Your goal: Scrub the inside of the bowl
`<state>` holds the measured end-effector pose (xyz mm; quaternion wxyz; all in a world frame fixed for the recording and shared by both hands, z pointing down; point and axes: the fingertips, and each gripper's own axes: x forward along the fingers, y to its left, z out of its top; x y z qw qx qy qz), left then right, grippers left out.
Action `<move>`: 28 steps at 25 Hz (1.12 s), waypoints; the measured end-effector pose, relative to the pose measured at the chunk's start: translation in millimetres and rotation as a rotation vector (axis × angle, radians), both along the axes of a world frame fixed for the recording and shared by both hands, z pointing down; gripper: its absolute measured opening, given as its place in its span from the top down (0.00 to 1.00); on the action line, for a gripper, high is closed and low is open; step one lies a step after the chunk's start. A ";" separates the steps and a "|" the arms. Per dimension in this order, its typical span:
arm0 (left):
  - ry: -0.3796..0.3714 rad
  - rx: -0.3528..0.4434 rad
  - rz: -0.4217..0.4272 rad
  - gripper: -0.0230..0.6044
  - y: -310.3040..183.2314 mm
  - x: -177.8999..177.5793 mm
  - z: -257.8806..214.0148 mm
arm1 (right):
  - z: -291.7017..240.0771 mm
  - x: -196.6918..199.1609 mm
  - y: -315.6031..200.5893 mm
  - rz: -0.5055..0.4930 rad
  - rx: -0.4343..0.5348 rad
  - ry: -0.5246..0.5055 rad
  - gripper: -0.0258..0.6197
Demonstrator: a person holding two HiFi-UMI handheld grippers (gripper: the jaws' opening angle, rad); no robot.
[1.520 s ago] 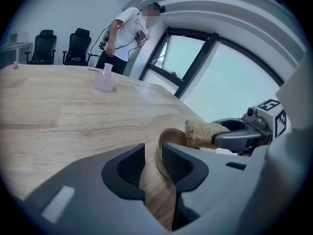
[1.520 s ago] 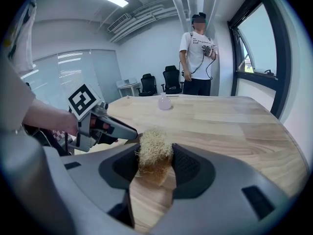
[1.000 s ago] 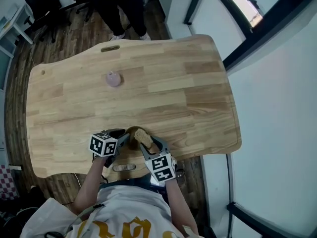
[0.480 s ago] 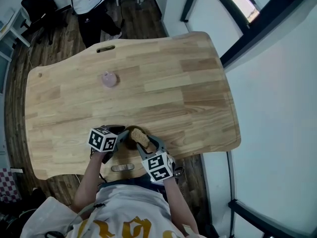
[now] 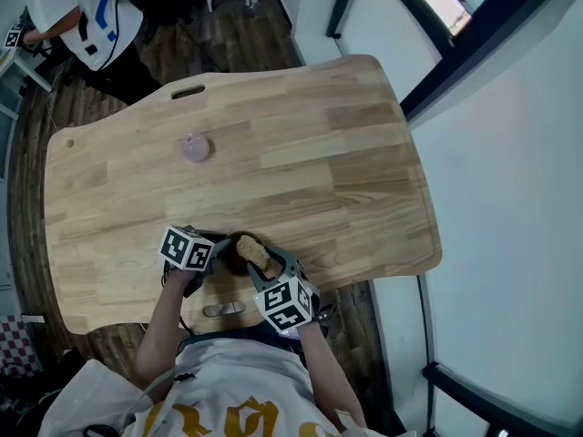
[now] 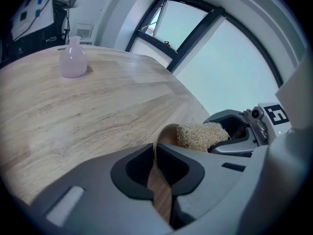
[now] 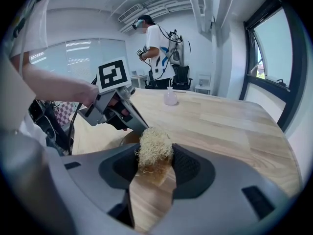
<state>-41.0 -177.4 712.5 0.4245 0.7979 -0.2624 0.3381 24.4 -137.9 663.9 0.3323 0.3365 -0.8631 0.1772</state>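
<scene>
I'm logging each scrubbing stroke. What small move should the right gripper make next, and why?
Probably sweep the scrubber round the bowl's inner wall. The right gripper is shut on the scrubber, whose end sits at the bowl's inside, and the left gripper pinches the rim, so the bowl looks steadied.

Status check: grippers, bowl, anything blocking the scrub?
Left gripper shut on rim of bowl. Right gripper shut on loofah scrubber, down in bowl. Pink vase far across table, nothing in the way.
</scene>
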 end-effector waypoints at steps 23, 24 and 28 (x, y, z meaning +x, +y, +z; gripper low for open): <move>0.076 0.203 -0.118 0.92 9.6 9.7 -74.6 | -47.1 11.9 2.6 0.118 0.123 0.125 0.67; 0.078 0.208 -0.120 0.92 11.7 8.5 -77.3 | -49.2 9.8 4.2 0.114 0.129 0.127 0.67; 0.098 0.224 -0.135 0.92 17.5 5.7 -87.0 | -57.3 5.1 7.8 0.108 0.149 0.131 0.67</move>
